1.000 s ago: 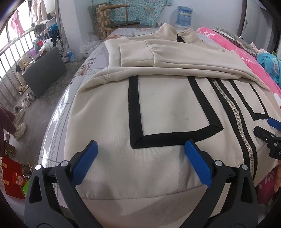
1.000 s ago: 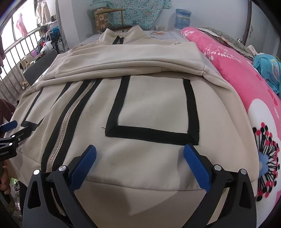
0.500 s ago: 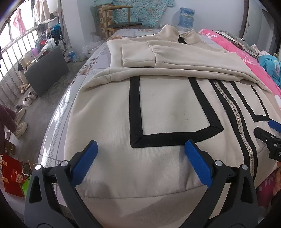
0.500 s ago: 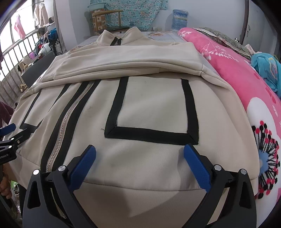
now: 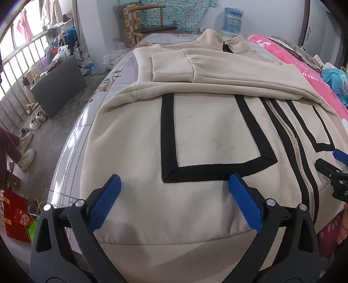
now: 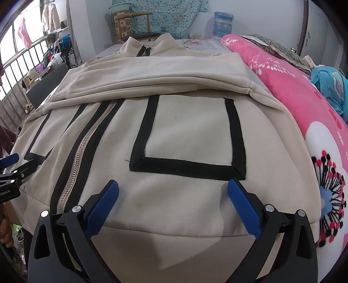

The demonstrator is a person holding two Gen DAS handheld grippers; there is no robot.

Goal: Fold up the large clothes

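Observation:
A large cream zip jacket [image 5: 206, 135] [image 6: 191, 130] with black trim lies front-up on the bed, both sleeves folded across its chest. My left gripper [image 5: 174, 185] hovers open above the hem on the jacket's left half, below a black-edged pocket. Over the right half's hem my right gripper [image 6: 174, 191] is open too, holding nothing. The zipper [image 5: 298, 152] [image 6: 87, 141] runs between them. Each gripper shows at the edge of the other's view, the right one [image 5: 335, 172] and the left one [image 6: 13, 172].
A pink flowered quilt [image 6: 304, 104] lies along the bed's right side with a blue garment [image 6: 330, 87] on it. Left of the bed are floor, shoes [image 5: 26, 156], a dark box [image 5: 58, 87] and a railing. A chair [image 5: 150, 28] and water bottle [image 5: 232, 19] stand behind.
Both grippers have crept slightly forward over the hem, staying open. The jacket has not moved.

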